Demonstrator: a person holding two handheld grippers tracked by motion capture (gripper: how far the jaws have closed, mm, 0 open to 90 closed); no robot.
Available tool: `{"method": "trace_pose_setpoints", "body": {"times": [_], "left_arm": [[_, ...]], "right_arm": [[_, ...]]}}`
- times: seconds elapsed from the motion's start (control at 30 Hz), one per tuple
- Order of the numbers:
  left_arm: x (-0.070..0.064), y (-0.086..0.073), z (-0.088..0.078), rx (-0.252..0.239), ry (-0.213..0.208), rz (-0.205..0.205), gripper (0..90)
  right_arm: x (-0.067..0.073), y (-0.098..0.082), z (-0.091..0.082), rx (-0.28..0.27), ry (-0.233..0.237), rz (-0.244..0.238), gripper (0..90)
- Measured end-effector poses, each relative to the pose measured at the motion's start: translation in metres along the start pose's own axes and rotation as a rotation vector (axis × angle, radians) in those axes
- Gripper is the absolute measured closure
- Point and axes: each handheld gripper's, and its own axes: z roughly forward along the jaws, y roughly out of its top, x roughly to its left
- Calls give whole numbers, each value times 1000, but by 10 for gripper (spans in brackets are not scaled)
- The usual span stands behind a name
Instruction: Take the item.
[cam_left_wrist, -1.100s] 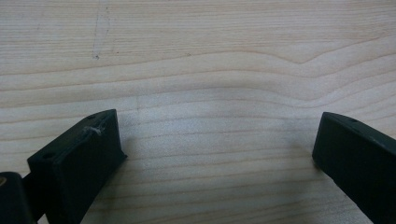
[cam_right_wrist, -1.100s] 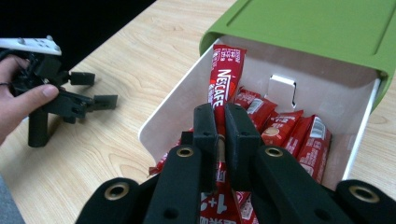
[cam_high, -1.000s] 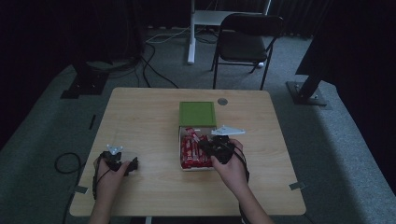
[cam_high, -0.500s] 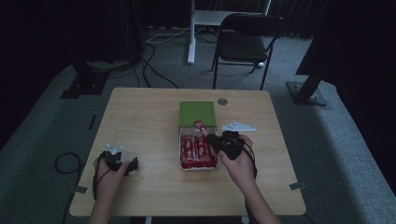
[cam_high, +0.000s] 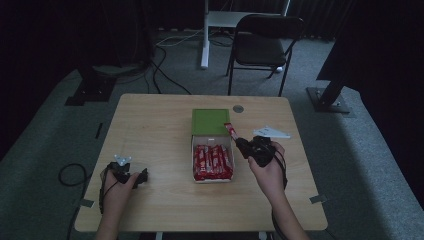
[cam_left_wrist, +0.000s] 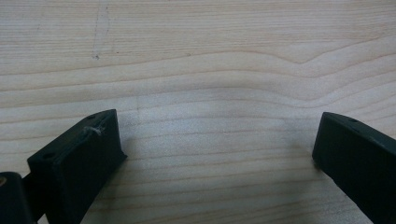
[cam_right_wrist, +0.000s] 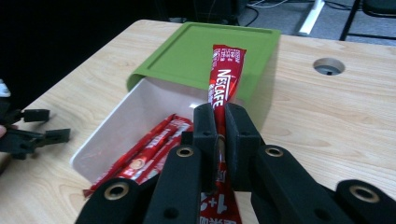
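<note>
The bench (cam_high: 150, 130) carries a white box (cam_high: 212, 179) of red sachets, its green lid (cam_high: 210, 121) lying behind it to leave the opening free. The right hand-held gripper (cam_high: 239, 141) pinches one coffee sachet (cam_right_wrist: 225, 77) tight, raised beside the box's far right corner. The left hand-held gripper (cam_high: 145, 176) rests wide open, holding nothing, well apart.
</note>
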Motion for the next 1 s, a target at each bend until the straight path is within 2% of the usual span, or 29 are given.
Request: {"method": "trace_pose_setpoints", "body": {"times": [0.5, 0.53, 0.83, 0.87, 1.0], "left_arm": [[0, 0, 0, -4, 0, -5, 20], [0, 0, 0, -2, 0, -3, 20], [0, 0, 0, -2, 0, -2, 20], [0, 0, 0, -2, 0, -3, 20], [0, 0, 0, -2, 0, -3, 20]], "right_arm": [[-29, -10, -9, -20, -79, 20, 838], [-34, -12, -12, -22, -99, 21, 838], [-53, -25, -16, -29, -155, 49, 838], [-59, -29, -17, -26, -176, 56, 838], [-69, -35, -20, -26, -212, 67, 838]]}}
